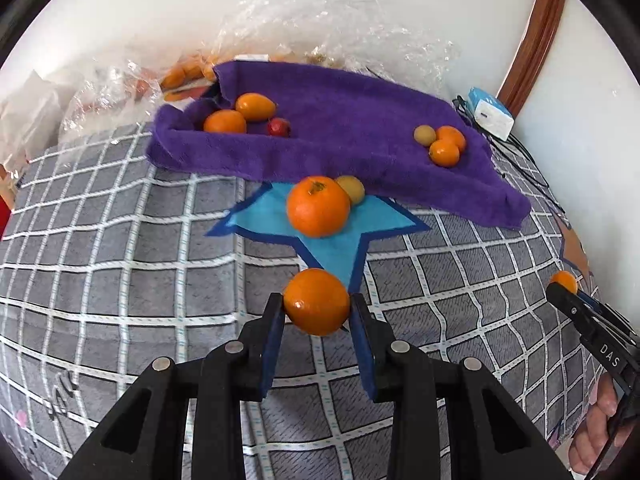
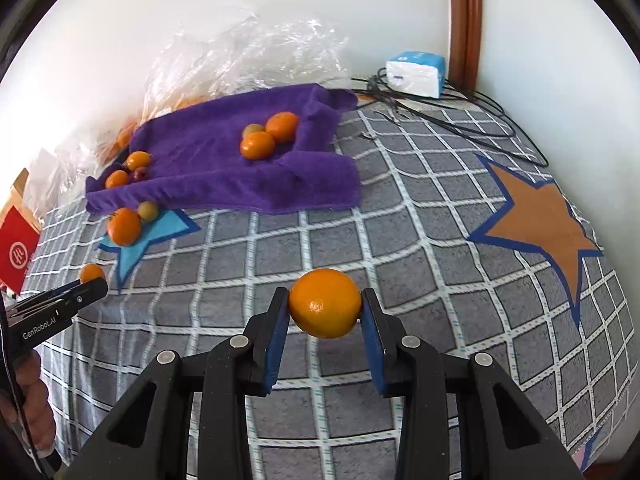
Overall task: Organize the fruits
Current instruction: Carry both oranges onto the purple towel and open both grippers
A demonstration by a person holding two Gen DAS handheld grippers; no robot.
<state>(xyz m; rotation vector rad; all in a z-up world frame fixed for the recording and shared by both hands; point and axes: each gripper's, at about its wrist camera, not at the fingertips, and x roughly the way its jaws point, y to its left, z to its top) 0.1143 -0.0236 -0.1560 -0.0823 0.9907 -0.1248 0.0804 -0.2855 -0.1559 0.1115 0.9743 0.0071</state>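
Observation:
My left gripper [image 1: 316, 305] is shut on a small orange [image 1: 316, 300], held just above the grey checked cloth [image 1: 120, 280] at the near tip of a blue star patch [image 1: 332, 248]. On that star lie a bigger orange [image 1: 318, 206] and a yellow-green fruit [image 1: 351, 189]. In the right wrist view my right gripper [image 2: 325, 306] is shut on another orange [image 2: 325, 303], left of an orange star patch [image 2: 540, 220]. A purple towel [image 1: 340, 120] behind holds several oranges, a small red fruit [image 1: 279, 127] and a yellow-green one.
Crumpled clear plastic bags [image 1: 320, 20] with more fruit lie against the wall behind the towel. A blue-and-white tissue pack [image 2: 416, 74] and black cables [image 2: 460, 116] sit at the back right. A red box [image 2: 16, 248] stands at the left edge.

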